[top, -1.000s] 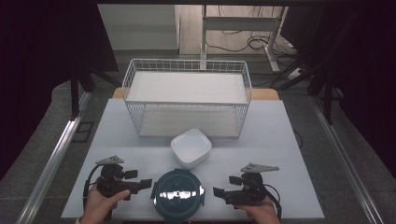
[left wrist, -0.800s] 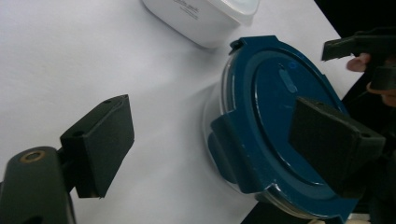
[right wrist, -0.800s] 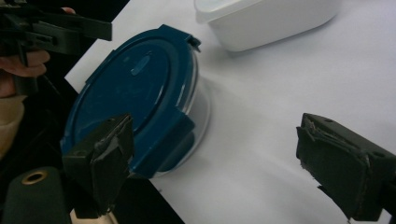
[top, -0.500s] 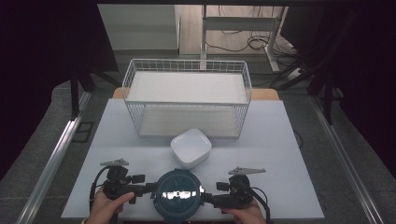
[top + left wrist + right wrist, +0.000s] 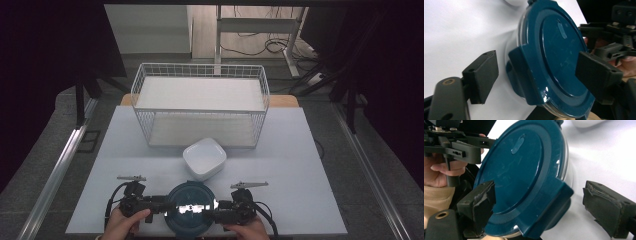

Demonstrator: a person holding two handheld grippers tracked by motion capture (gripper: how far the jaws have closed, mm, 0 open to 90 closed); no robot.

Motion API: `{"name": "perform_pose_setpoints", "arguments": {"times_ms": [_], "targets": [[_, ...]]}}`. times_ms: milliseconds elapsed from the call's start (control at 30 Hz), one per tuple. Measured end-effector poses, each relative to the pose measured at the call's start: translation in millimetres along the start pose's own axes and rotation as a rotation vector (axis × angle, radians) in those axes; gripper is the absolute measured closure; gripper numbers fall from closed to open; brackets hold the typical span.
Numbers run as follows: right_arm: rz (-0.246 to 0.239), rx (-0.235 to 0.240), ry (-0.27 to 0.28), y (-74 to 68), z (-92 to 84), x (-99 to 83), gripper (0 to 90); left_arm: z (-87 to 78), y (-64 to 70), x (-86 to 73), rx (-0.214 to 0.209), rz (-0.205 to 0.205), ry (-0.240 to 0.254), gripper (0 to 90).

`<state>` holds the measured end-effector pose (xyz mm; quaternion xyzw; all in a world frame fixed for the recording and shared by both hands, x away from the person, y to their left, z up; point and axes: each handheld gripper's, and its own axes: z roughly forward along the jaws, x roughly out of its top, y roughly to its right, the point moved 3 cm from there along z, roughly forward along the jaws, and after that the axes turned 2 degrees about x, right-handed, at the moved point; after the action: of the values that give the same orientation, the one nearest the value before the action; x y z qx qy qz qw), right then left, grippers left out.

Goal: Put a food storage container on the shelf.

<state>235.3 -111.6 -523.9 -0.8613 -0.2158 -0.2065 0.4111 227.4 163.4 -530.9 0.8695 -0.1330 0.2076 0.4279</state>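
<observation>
Blue-lidded round container (image 5: 191, 209) sits at the near edge of the white table (image 5: 300, 165), directly between the two grippers. The left gripper (image 5: 159, 206) comes at it from one side and the right gripper (image 5: 221, 211) from the other, each pointing inward at a side clip of the lid.

In the left gripper view, the lid's clip (image 5: 524, 75) stands between the two black jaws, which are wide apart; the left gripper's fingers (image 5: 482, 75) have just been closing a little, yet a clear gap shows beside each pad, so nothing is gripped. The far pad hangs over the lid's top face, the near one beside the container's wall.

In the right gripper view, the opposite clip (image 5: 554, 205) lies between the spread jaws. One of the right gripper's fingers (image 5: 481, 205) sits over the lid's top, close to or touching it; the other stands well clear beside the clip, so there is no hold.

Beyond the fingertips, a white square bowl (image 5: 204, 158) rests just past the container, and a white wire basket (image 5: 200, 107) stands farther back.
</observation>
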Motion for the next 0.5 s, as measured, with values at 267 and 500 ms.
{"name": "perform_pose_setpoints", "arguments": {"times_ms": [267, 500], "targets": [[0.112, 0.041, -0.010, 0.5, 9.9, -6.3, 14.4, 5.4, -2.6, -5.6, -0.049, -0.049, -0.017, 24.1], [0.144, 0.013, 0.011, -3.3, 8.5, -8.3, 23.4, 6.4, -5.2, -6.7, -0.046, -0.085, -0.011, 32.6]]}}
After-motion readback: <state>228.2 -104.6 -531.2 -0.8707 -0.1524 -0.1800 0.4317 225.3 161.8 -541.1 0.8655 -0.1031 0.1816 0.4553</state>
